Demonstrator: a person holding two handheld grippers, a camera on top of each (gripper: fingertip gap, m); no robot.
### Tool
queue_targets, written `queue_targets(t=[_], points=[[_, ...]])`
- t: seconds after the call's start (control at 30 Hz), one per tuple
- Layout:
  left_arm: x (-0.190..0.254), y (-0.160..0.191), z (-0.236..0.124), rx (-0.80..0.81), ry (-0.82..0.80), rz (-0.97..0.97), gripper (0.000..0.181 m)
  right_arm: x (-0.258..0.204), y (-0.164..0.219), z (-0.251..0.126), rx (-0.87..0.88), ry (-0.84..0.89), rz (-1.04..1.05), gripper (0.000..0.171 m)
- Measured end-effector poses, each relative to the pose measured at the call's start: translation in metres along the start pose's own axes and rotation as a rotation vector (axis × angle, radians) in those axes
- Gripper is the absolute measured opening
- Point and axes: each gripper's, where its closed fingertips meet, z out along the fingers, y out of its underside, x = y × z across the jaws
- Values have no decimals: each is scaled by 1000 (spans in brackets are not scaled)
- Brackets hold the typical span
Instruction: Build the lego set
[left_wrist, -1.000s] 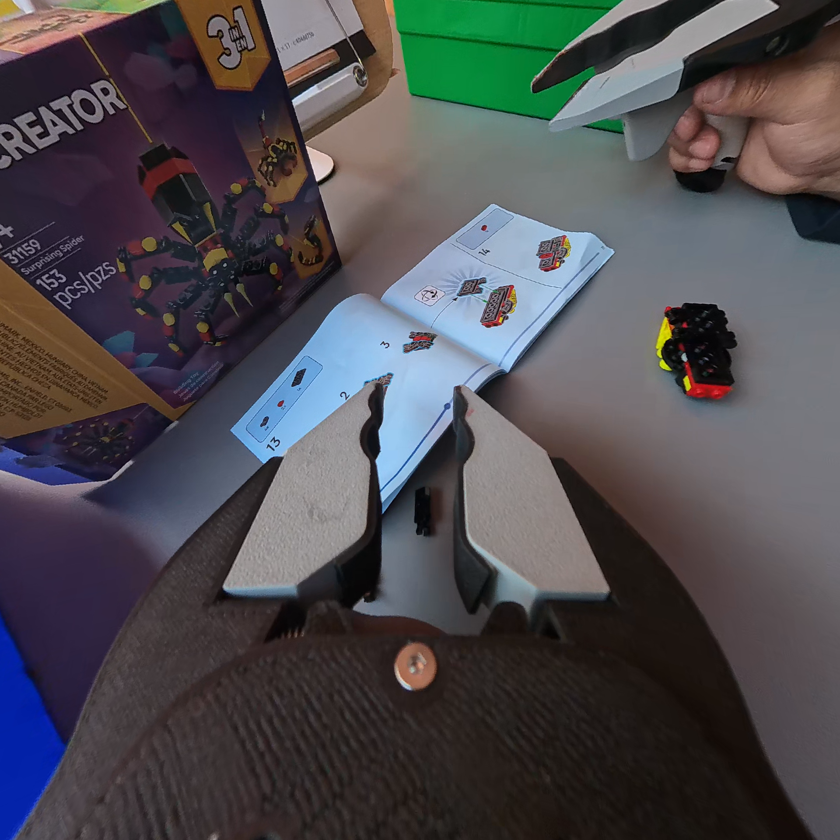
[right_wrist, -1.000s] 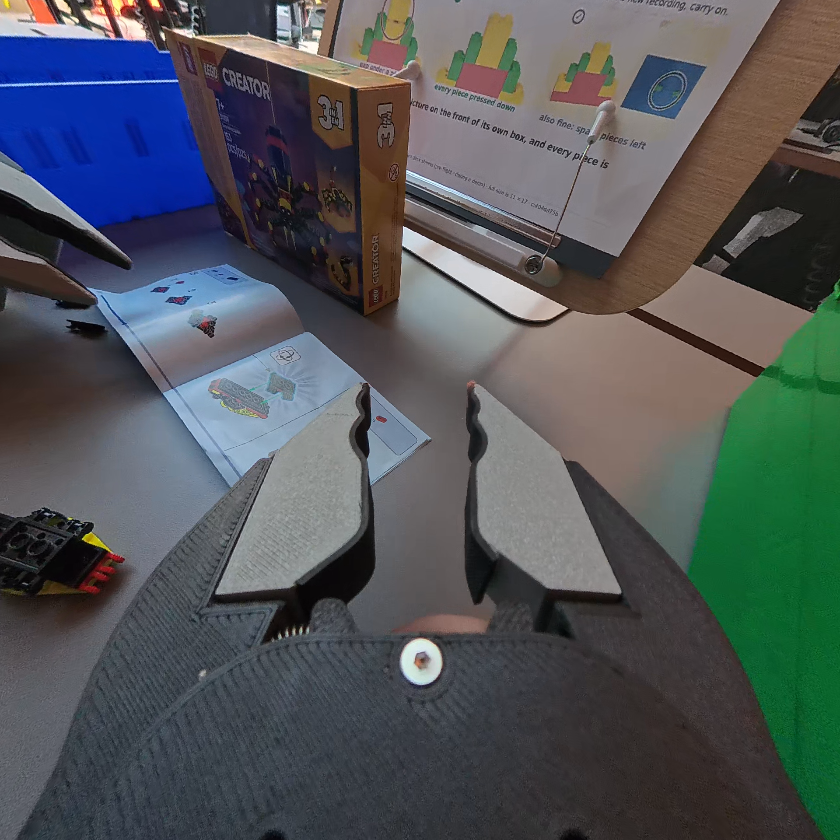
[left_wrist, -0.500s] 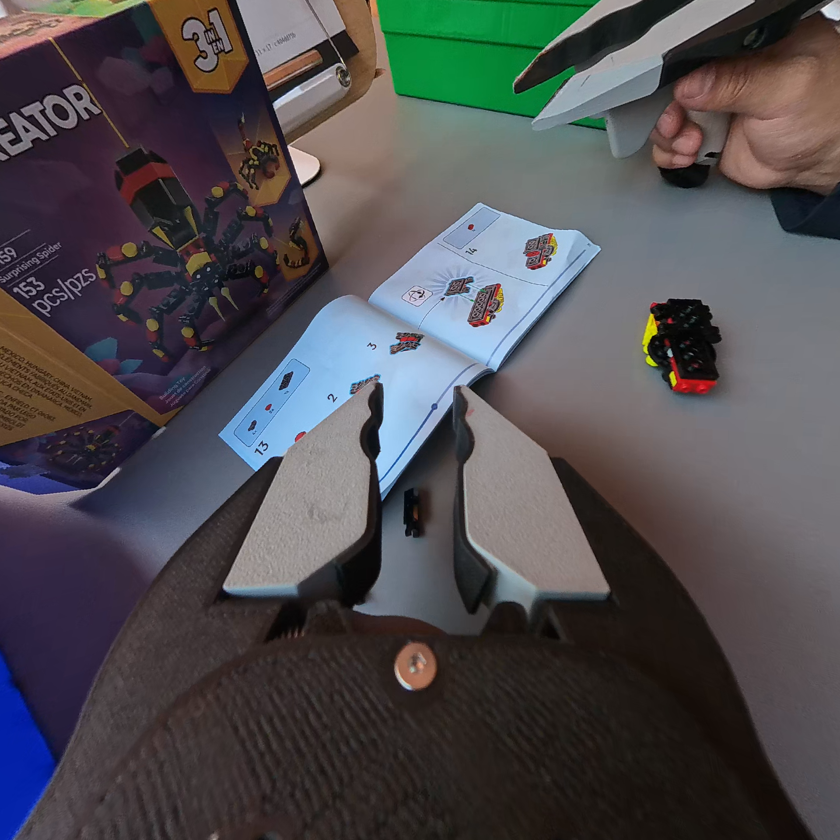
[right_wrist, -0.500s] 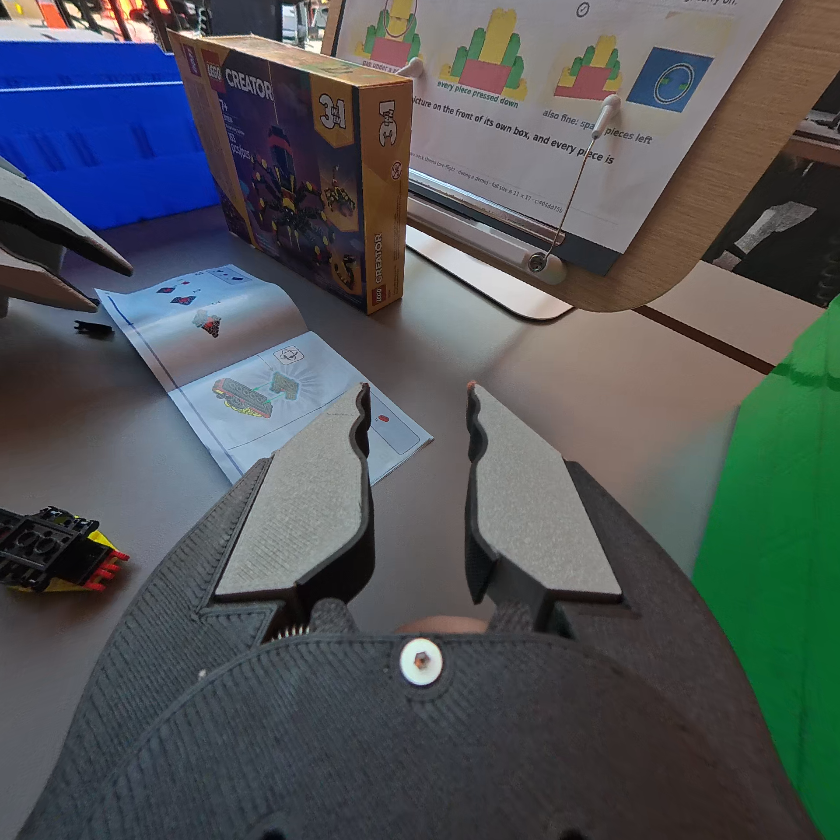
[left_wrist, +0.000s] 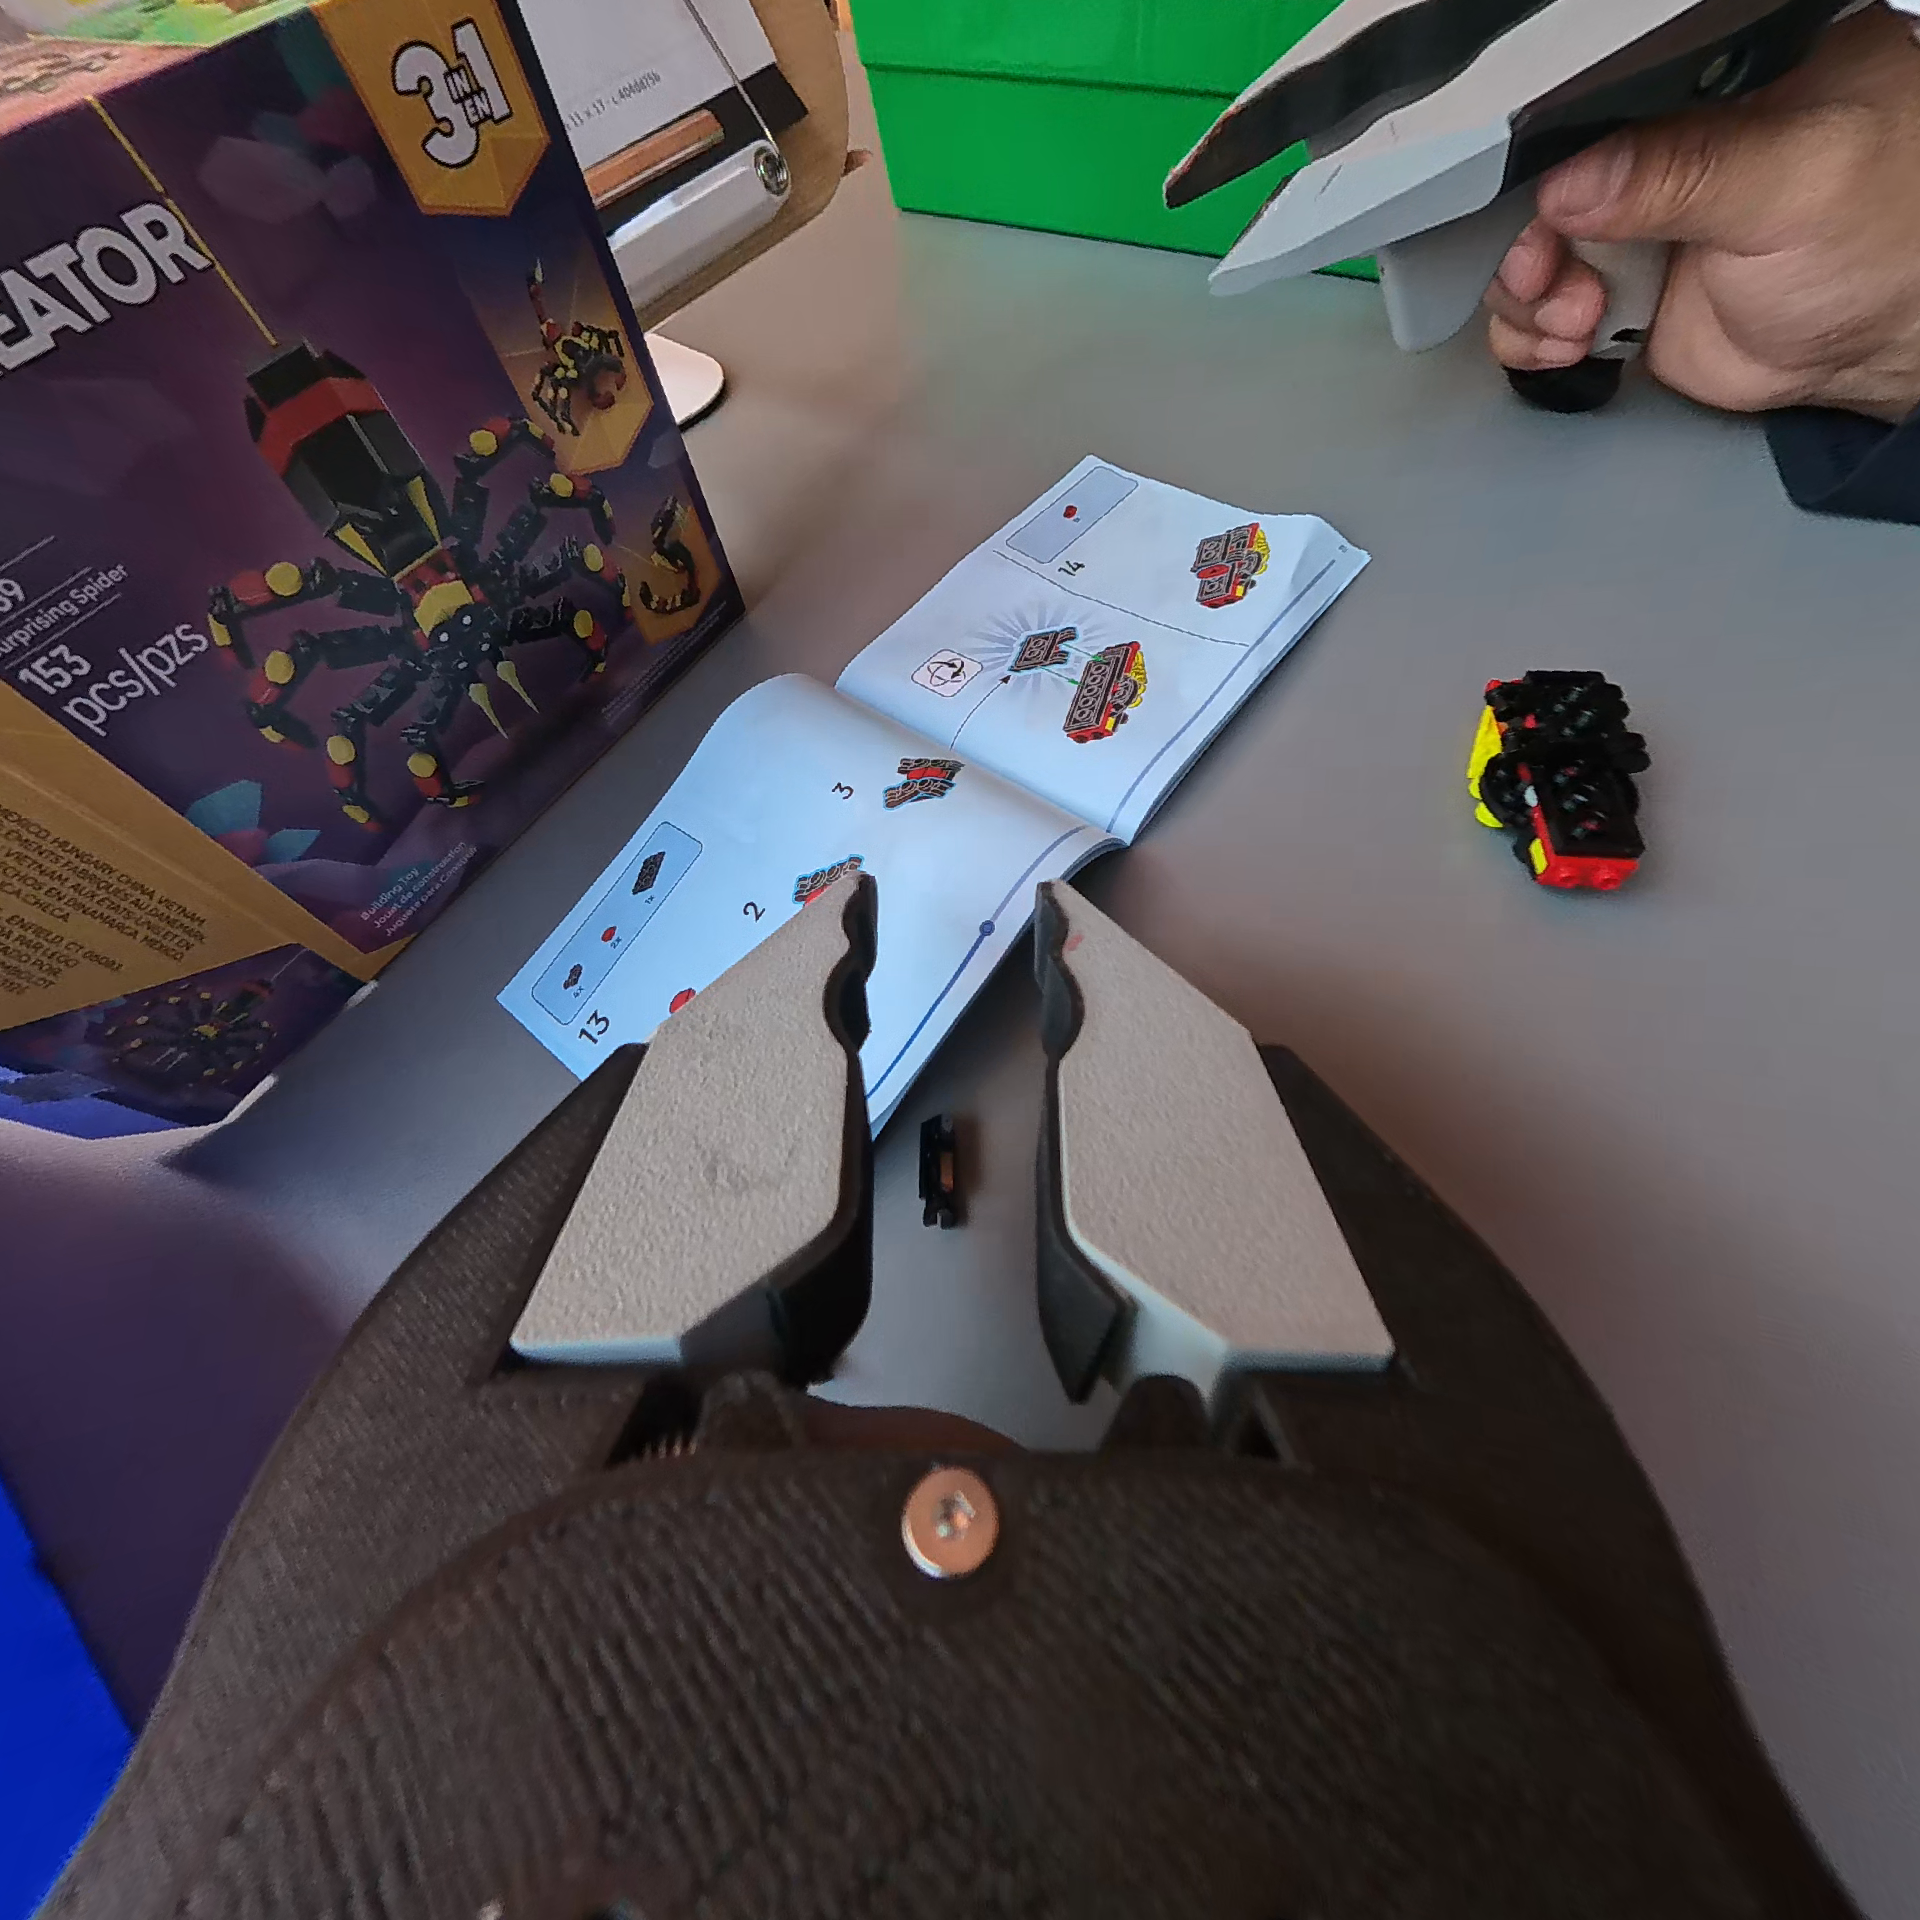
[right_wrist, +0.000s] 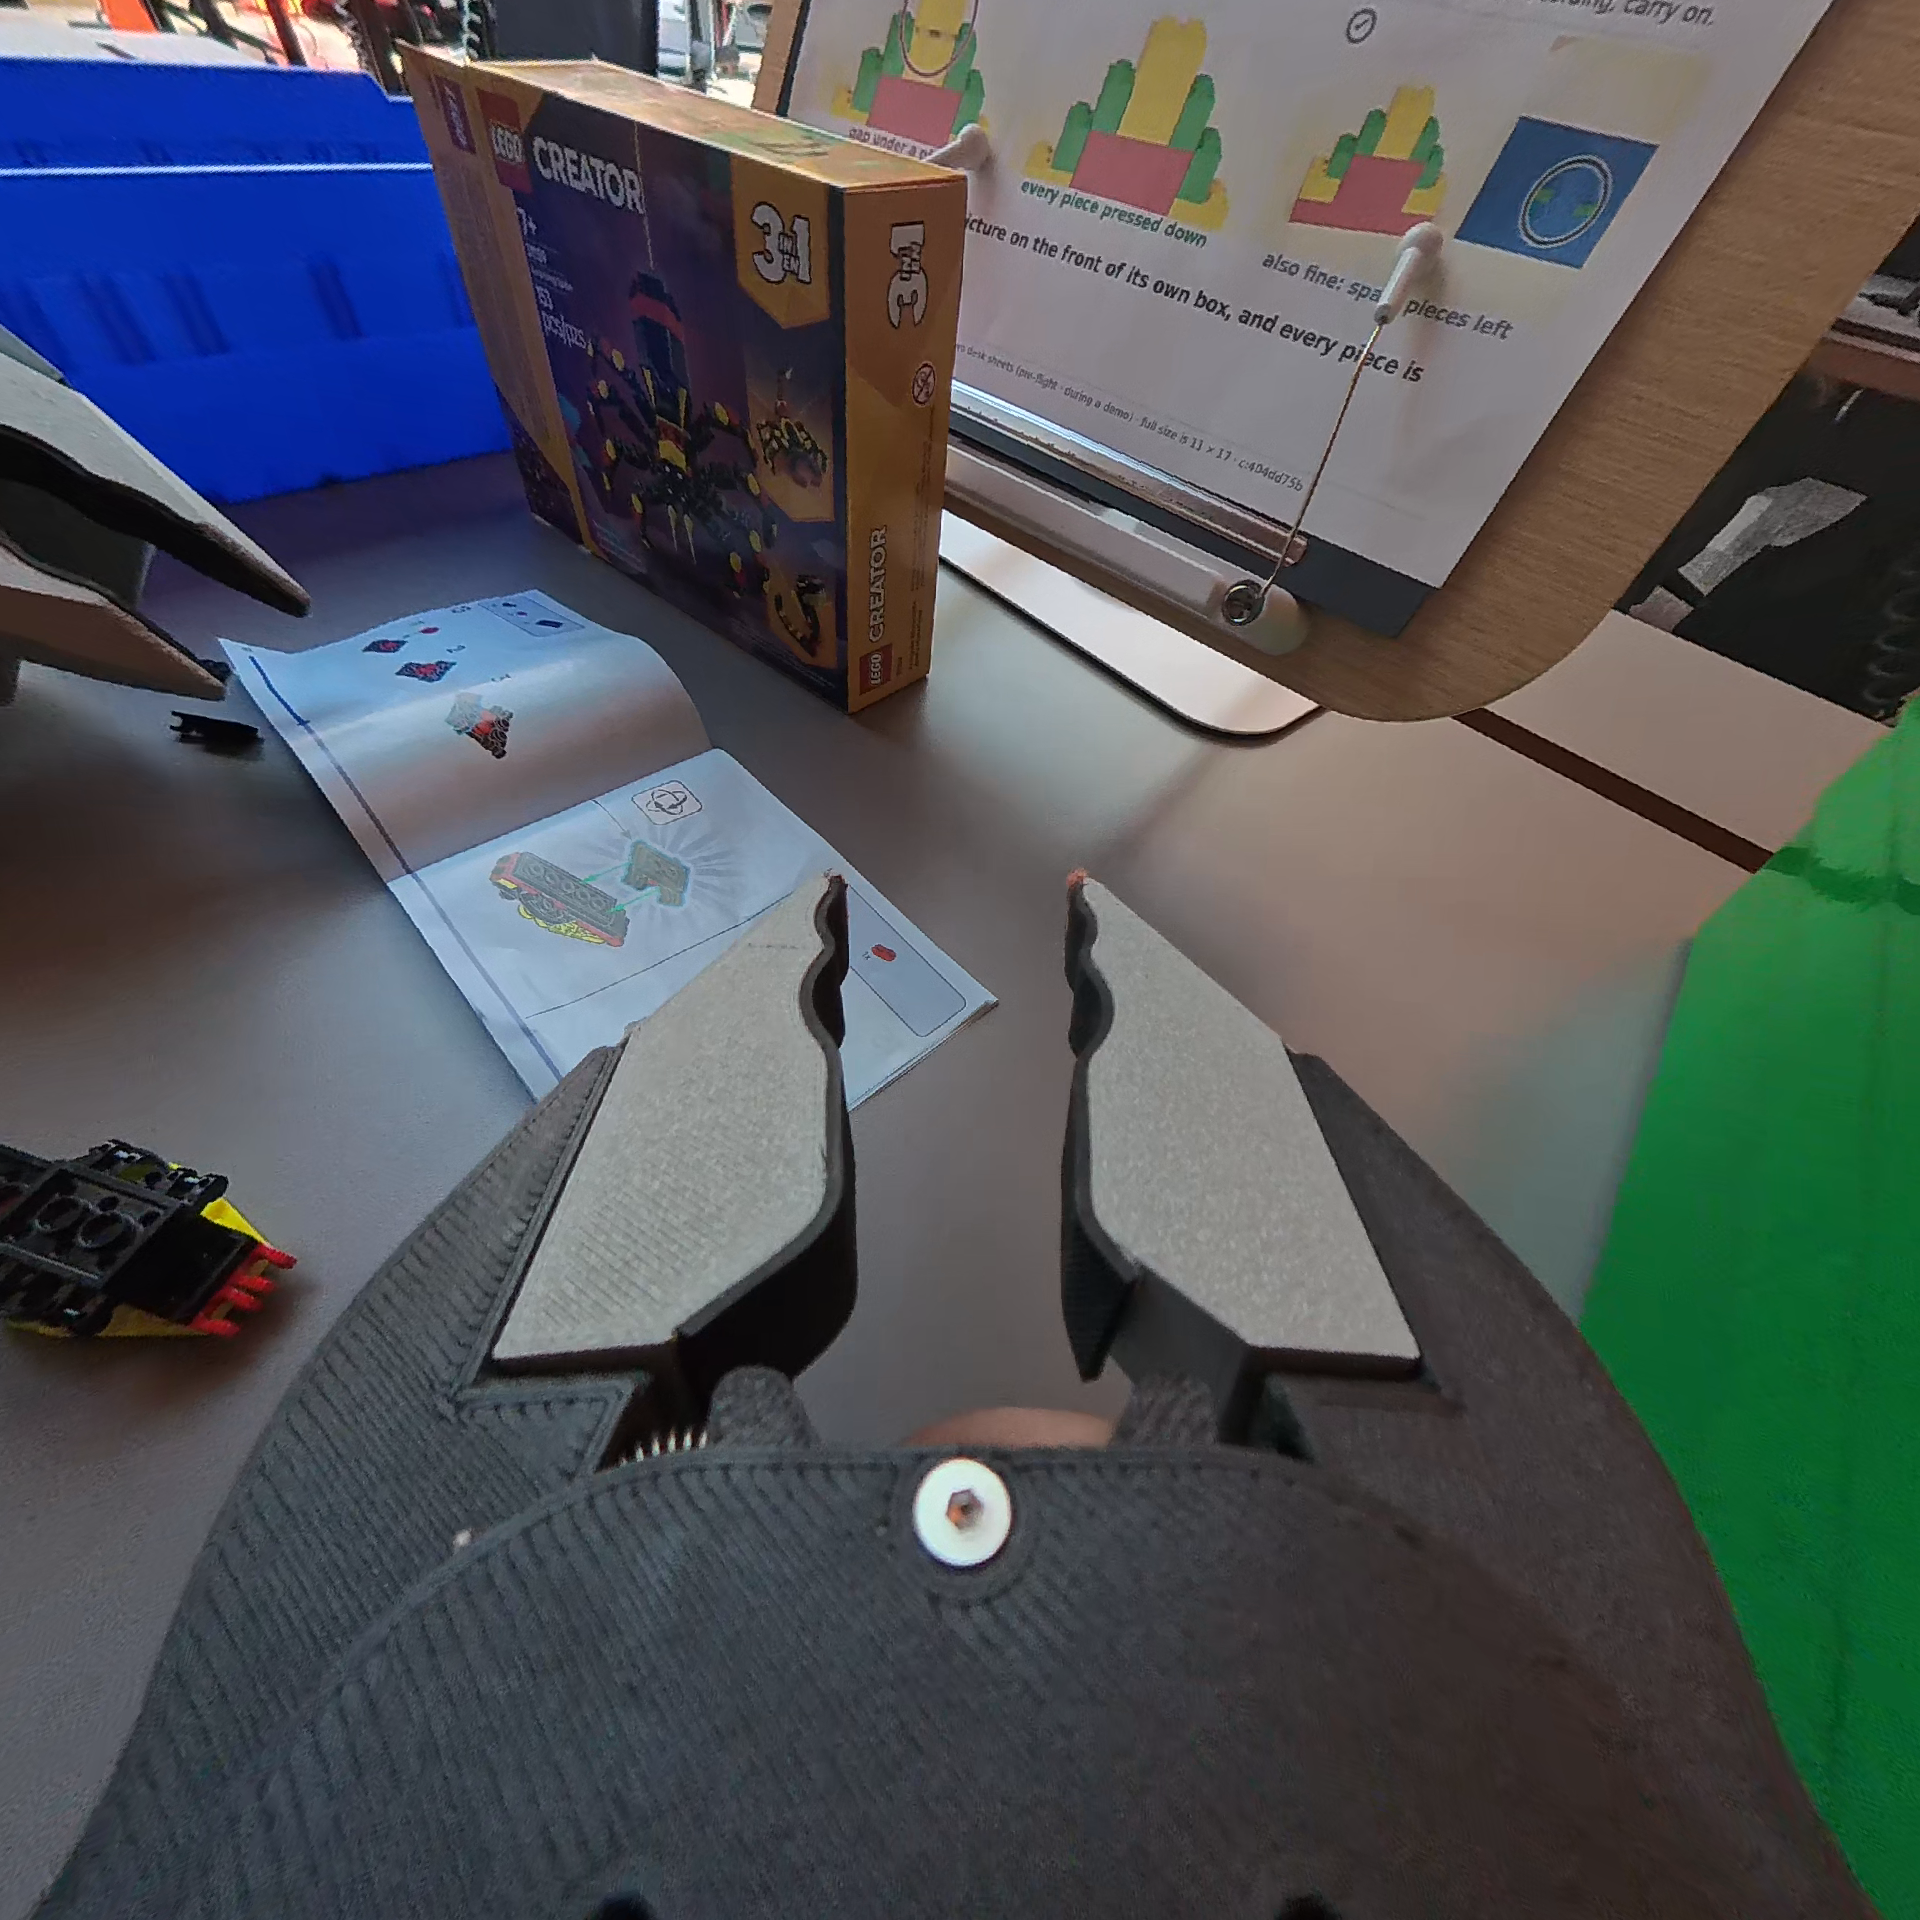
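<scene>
The left gripper (left_wrist: 954, 902) is hovering with its jaws narrowly apart and empty, and a small black piece (left_wrist: 942, 1169) is lying on the bench (left_wrist: 1455, 1195) between and under them, just beside the instruction booklet (left_wrist: 935, 769). I think the thin piece could slide or flip away if one finger touches first. The right gripper (right_wrist: 954, 883) is waiting wider apart, holding nothing, with the half-built model (right_wrist: 114, 1236) well to its left.

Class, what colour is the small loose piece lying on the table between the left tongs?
Black; the left wrist view shows it best.
</scene>
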Motion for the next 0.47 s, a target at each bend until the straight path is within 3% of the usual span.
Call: queue_targets(t=[0.03,0.47], points=[[0,0,0,-1,1,2,29,0,0,0,-1,-1,-1,38],[1,0,1,-5,1,8,28,-4,3,1,-21,-10,-26,38]])
